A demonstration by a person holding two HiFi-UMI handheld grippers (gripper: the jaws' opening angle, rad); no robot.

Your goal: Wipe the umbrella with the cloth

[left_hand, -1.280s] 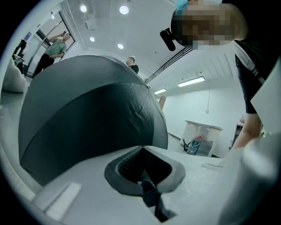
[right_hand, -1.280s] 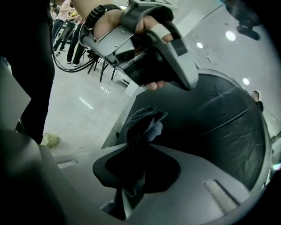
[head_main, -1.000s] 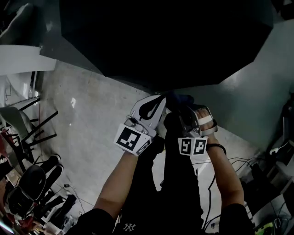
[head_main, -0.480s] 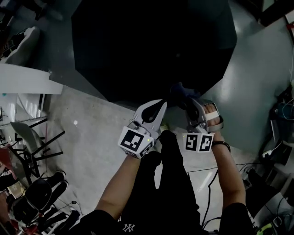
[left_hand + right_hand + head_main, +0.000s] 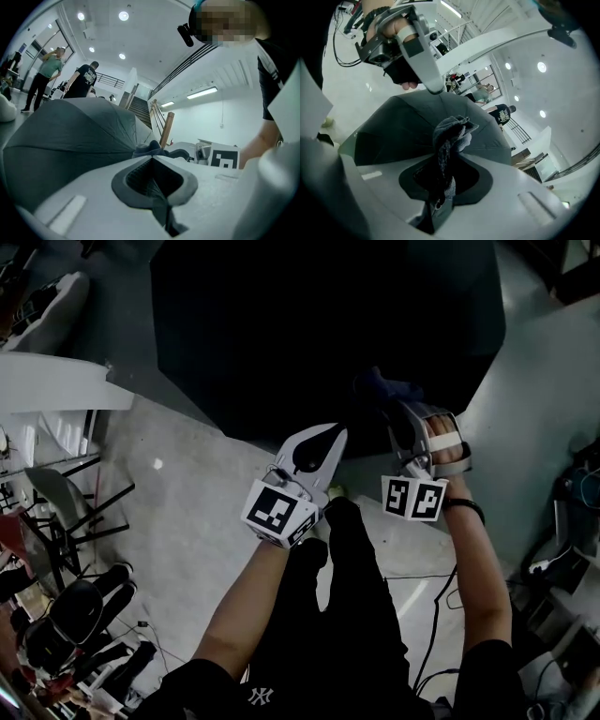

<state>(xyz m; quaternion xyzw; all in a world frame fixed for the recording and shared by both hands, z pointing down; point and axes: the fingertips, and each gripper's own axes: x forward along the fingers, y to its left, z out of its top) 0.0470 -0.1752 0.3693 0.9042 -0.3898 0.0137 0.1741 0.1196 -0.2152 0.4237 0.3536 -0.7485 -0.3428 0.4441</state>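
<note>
Fingers of the right gripper (image 5: 392, 413) were clamped on the dark cloth (image 5: 379, 387), which lay against the open black umbrella (image 5: 319, 324). Left gripper (image 5: 330, 434) fingers were closed on the umbrella's edge fabric, near the cloth.

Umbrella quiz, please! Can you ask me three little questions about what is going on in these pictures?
1. True or false: the right claw is squeezing the cloth.
2. What is the umbrella like? A: dark and open. B: yellow and folded. C: pink and torn.
3. Fill in: the cloth sticks out of the right claw toward the ____.

Key: 1 true; 2 A; 3 umbrella.
</note>
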